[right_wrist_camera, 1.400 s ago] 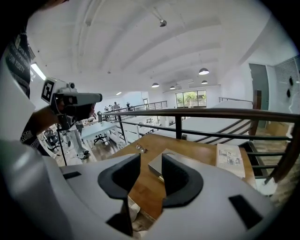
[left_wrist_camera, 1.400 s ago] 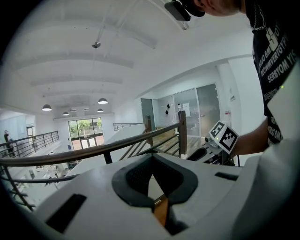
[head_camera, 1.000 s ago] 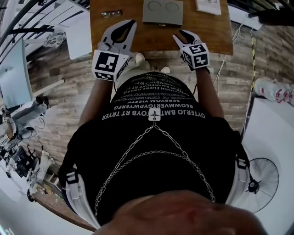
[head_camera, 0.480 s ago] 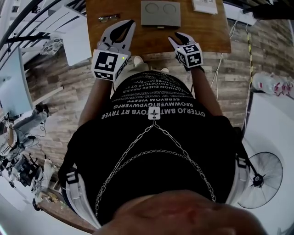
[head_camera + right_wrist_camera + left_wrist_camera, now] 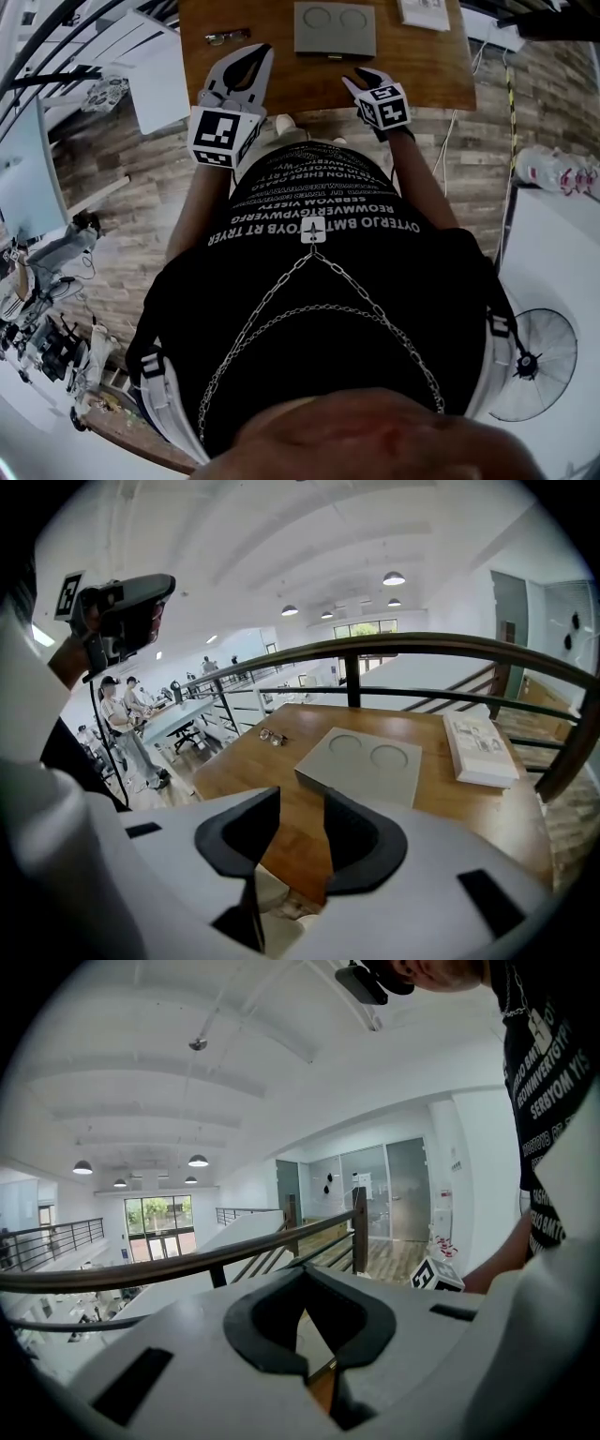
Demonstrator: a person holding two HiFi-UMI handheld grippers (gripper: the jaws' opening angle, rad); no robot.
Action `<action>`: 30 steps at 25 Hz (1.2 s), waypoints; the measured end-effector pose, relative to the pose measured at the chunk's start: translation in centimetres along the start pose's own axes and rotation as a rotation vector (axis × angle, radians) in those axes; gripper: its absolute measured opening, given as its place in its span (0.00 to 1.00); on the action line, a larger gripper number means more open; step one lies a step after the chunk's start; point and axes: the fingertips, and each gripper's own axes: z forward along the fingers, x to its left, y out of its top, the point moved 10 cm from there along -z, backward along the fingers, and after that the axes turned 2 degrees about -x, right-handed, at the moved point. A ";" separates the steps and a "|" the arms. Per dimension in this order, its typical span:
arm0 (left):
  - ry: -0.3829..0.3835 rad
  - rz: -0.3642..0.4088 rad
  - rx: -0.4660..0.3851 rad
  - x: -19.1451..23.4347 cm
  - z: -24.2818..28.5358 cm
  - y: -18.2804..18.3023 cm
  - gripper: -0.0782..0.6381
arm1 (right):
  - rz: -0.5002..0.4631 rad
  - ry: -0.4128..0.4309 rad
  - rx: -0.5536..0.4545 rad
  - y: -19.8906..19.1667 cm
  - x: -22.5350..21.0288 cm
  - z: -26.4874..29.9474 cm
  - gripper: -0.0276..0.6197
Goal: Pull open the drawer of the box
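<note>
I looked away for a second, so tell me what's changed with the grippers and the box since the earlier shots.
The right gripper has sunk toward the table and edged slightly left, nearer the front of the box. Its jaws just opened a little further, with nothing between them. Nothing was grasped or released. The left gripper, shut and empty, barely shifted. The box's drawer is still closed.

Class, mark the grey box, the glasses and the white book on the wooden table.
grey box [image 5: 363, 774]: right gripper view, middle of its top face.
glasses [image 5: 273, 736]: right gripper view, on the frame.
white book [image 5: 480, 749]: right gripper view, middle of its cover.
</note>
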 end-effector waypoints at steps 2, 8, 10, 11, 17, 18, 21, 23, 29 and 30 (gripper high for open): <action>0.009 -0.004 0.002 0.5 -0.1 -0.2 0.12 | 0.015 0.003 0.010 0.0 -0.3 0.8 0.27; 0.030 -0.027 0.032 2.0 -0.8 -1.5 0.12 | 0.074 -0.006 0.038 -0.5 -1.2 3.3 0.27; 0.033 -0.032 0.039 2.6 -0.9 -2.0 0.12 | 0.091 -0.010 0.046 -0.6 -1.6 4.3 0.27; 0.034 -0.035 0.043 2.9 -0.9 -2.2 0.12 | 0.095 -0.013 0.050 -0.6 -1.6 4.7 0.27; 0.029 -0.033 0.052 3.8 -0.9 -3.1 0.12 | 0.143 -0.026 0.074 -1.3 -1.7 7.2 0.28; 0.023 -0.032 0.051 4.0 -0.7 -3.1 0.12 | 0.155 -0.028 0.079 -1.5 -1.7 7.5 0.28; 0.004 -0.032 0.058 4.9 -0.4 -3.6 0.12 | 0.181 -0.043 0.102 -1.7 -1.6 8.5 0.28; -0.003 -0.043 0.055 5.5 0.0 -4.0 0.12 | 0.197 -0.051 0.121 -1.8 -1.7 9.1 0.29; -0.040 -0.067 0.063 7.4 1.2 -5.1 0.12 | 0.265 -0.092 0.171 -2.3 -3.0 11.6 0.31; -0.048 -0.068 0.066 7.8 1.5 -5.2 0.12 | 0.278 -0.105 0.178 -2.4 -3.2 12.1 0.32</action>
